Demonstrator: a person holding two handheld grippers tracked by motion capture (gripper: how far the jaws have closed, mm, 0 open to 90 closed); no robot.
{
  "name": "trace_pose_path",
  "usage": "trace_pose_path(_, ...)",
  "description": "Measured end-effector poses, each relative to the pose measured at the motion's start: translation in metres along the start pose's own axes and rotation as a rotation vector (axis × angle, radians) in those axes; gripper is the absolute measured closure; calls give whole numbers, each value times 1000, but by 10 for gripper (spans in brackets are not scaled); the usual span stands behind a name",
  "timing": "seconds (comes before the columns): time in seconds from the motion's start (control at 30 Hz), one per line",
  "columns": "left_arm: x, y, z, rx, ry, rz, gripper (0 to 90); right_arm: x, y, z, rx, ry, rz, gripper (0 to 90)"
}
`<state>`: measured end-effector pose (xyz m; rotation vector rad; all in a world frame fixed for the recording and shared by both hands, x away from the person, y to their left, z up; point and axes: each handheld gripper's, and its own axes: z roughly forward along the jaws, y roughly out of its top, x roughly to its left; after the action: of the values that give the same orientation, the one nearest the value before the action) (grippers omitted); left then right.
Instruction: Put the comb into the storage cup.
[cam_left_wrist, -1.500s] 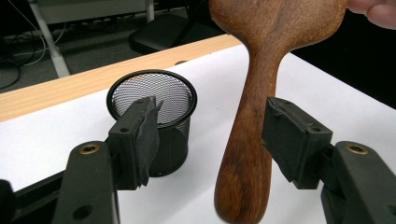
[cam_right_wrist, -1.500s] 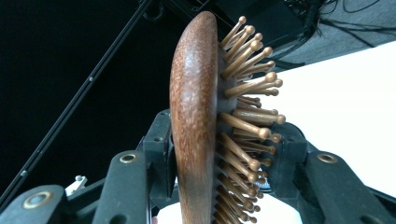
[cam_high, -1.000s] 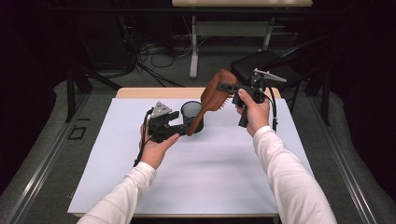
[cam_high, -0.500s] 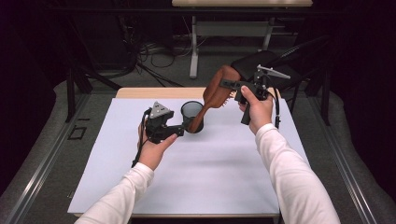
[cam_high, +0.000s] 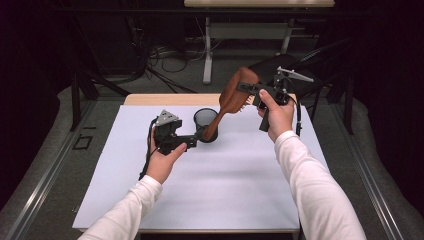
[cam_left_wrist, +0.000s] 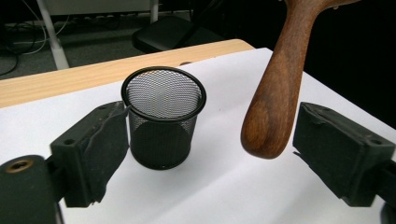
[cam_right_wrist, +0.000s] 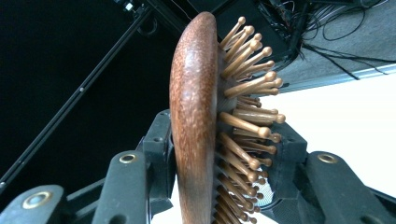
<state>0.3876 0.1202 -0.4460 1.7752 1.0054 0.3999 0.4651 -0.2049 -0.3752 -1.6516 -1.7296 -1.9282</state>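
The wooden hairbrush (cam_high: 234, 97) looks hard and stiff, so it should not bend or squash when it is squeezed. It is probably light, but its smooth, shiny wood could slide in a loose grip. The wide head seems the best place to hold it, because the flat back and the pins give the pads something to press on; the round handle end (cam_left_wrist: 269, 116) looks more slippery. The brush is dark reddish brown, with an oval head, a long handle that gets thick and round at the tip, and rows of light wooden pins (cam_right_wrist: 247, 116) with little ball ends. It sits in the upper middle of the high view, tilted, with its head up high and its handle pointing down toward the black mesh cup (cam_high: 205, 119) on the white table (cam_high: 225, 190). The right gripper (cam_high: 252, 92) is closed tight on the brush head, one jaw on the back and one on the pin side. The left gripper (cam_high: 196, 142) has just been opening its jaws, and they now stand wide. The handle tip hangs between them, near the right-side jaw, but the pads do not press on it. The cup stands upright just behind the left-side jaw.
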Motion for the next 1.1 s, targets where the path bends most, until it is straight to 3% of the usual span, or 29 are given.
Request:
trace_pose_path(0.17, 2, 0, -2, -5, -10, -22, 4, 3, 3, -1, -7, -8, -3, 515)
trace_pose_path(0.57, 3, -1, -8, -40, -37, -25, 3, 10, 12, -5, -30, -15, -17, 514)
trace_pose_path(0.63, 3, -1, -10, -40, -26, -32, 3, 10, 13, -6, -34, -18, -21, 514)
trace_pose_path(1.1, 1, -5, -12, 5, -19, -47, 3, 16, 18, -2, -52, -48, -29, 513)
